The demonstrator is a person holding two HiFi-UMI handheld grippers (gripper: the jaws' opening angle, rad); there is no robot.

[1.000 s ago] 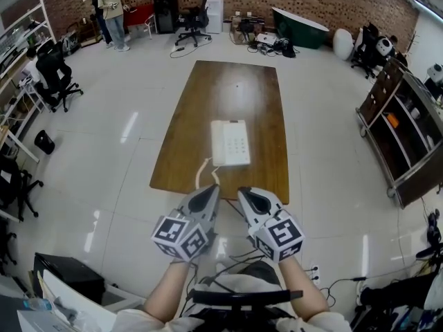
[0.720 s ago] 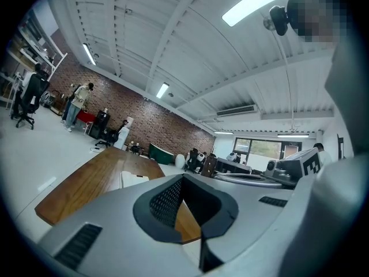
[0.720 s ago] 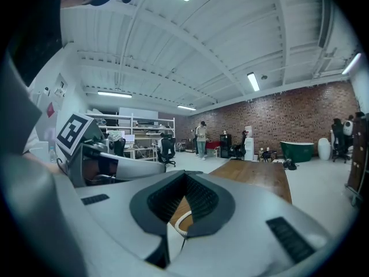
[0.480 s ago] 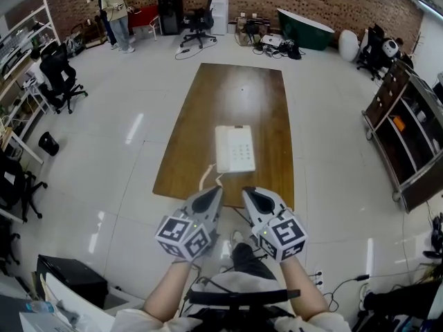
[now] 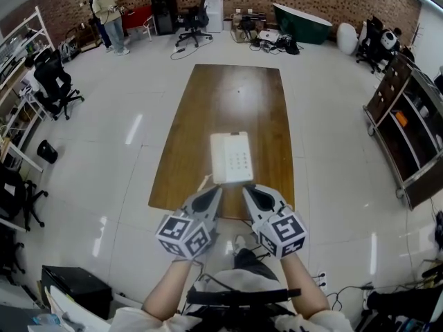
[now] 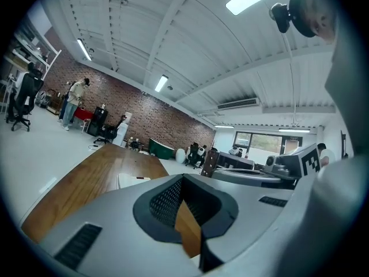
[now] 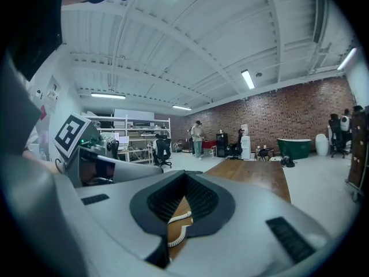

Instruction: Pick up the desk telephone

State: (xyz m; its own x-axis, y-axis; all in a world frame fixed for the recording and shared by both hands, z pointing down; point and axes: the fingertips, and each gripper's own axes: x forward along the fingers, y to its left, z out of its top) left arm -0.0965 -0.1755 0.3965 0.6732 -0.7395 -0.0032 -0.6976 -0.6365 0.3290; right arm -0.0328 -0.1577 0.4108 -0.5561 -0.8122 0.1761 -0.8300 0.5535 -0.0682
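The white desk telephone (image 5: 231, 158) lies flat near the front end of the long wooden table (image 5: 201, 109), its coiled cord (image 5: 203, 182) trailing off its near left corner. My left gripper (image 5: 210, 194) and right gripper (image 5: 248, 192) are side by side at the table's near edge, just short of the phone, both shut and holding nothing. The left gripper view shows the shut left gripper (image 6: 184, 179) and part of the phone (image 6: 134, 180) over it. Past the shut right gripper (image 7: 185, 176) a piece of the cord (image 7: 179, 226) shows.
A person (image 5: 107, 7) stands at the far left by a black cabinet (image 5: 165, 10). Office chairs (image 5: 52, 81) and shelves line the left side, and a dark shelving unit (image 5: 405, 137) the right. A black box (image 5: 73, 282) and floor cables (image 5: 332, 286) lie near my feet.
Both grippers have moved forward together to the table's near edge, and the phone now lies closer in front of their tips. Both have stayed shut.
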